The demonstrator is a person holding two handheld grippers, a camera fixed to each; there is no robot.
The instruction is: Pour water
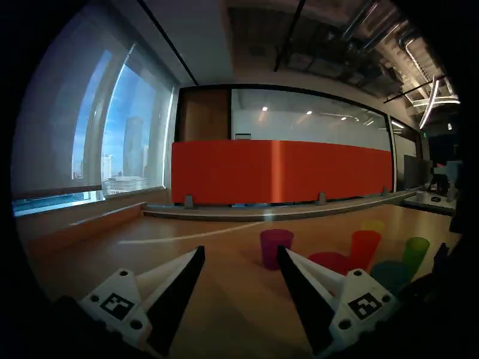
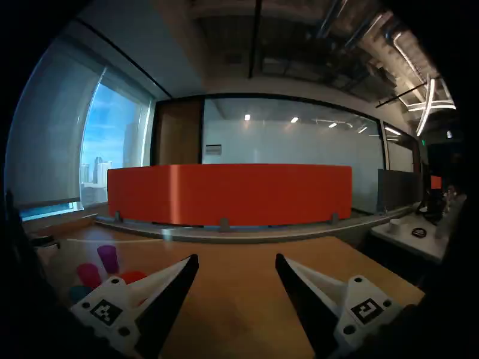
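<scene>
The left hand-held gripper (image 1: pixel 240 250) is spread over the bench (image 1: pixel 227 311), and the right hand-held gripper (image 2: pixel 236 258) is spread too. Coloured cups (image 1: pixel 364 248) cluster at four o'clock in the left gripper view, the purple cup (image 1: pixel 276 247) foremost. Their contents are seemingly unreadable in the dimness.

Left tool (image 1: pixel 240 250): two white wedge fingers (image 1: pixel 157 276) tapering to points, black inner faces. Each base carries a square black-and-white marker tag (image 1: pixel 117 306) with small dark screw spots beside it. Right tool (image 2: pixel 236 258): same build.
</scene>
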